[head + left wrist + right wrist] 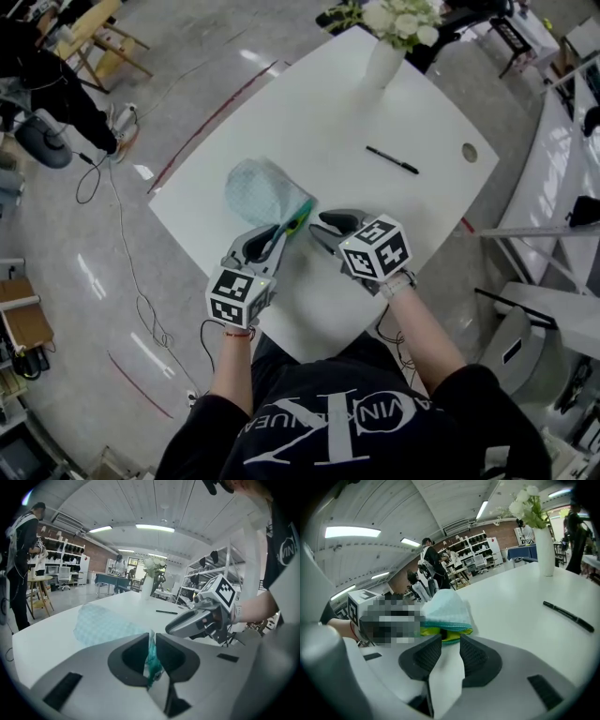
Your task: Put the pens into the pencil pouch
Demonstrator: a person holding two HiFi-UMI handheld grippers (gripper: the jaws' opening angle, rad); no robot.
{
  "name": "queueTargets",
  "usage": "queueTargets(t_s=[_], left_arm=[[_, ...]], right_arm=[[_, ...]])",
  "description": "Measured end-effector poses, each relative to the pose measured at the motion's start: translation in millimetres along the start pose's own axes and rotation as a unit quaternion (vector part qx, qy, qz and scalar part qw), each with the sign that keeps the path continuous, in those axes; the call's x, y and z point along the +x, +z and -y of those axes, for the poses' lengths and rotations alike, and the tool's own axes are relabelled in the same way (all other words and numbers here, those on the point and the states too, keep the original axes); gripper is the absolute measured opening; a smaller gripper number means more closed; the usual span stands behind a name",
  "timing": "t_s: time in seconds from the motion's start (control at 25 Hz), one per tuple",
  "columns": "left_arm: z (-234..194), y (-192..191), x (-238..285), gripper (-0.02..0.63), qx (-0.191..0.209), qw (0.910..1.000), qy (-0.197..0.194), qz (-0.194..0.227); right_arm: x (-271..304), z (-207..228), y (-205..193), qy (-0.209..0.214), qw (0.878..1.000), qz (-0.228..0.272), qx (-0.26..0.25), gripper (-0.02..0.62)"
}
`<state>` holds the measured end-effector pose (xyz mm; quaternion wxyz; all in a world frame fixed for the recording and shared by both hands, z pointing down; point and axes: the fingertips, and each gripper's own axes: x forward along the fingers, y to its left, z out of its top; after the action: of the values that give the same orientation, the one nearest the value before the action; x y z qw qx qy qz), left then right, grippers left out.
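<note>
Left gripper (150, 639) fingers clamp pouch (262, 192) edge; right gripper (450, 641) fingers apart, empty, near pouch mouth; pen (392, 160) lies well apart; risk: edge slips, mouth closes.

Head view: from overhead, steeply down onto the table (328, 122), pouch (264, 192) at eleven o'clock. Gripper views: low, close over the tabletop, converging on that pouch. Shared by all three: pouch, pen (392, 160).
</note>
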<state>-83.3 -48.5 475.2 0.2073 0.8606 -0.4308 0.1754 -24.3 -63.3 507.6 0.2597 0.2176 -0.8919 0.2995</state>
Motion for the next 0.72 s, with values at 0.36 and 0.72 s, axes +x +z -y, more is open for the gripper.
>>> queueTargets(t_s=[0.36, 0.72], left_arm=[[-4.2, 4.2, 4.4, 0.049, -0.002, 0.9999, 0.013, 0.001], [-9.2, 1.5, 6.4, 0.049, -0.012, 0.9992, 0.039, -0.002]], right_arm=[[-47.4, 80.7, -7.6, -0.086, 0.996, 0.004, 0.012, 0.130], [-91.4, 168.1, -3.8, -0.193, 0.980, -0.020, -0.049, 0.133]])
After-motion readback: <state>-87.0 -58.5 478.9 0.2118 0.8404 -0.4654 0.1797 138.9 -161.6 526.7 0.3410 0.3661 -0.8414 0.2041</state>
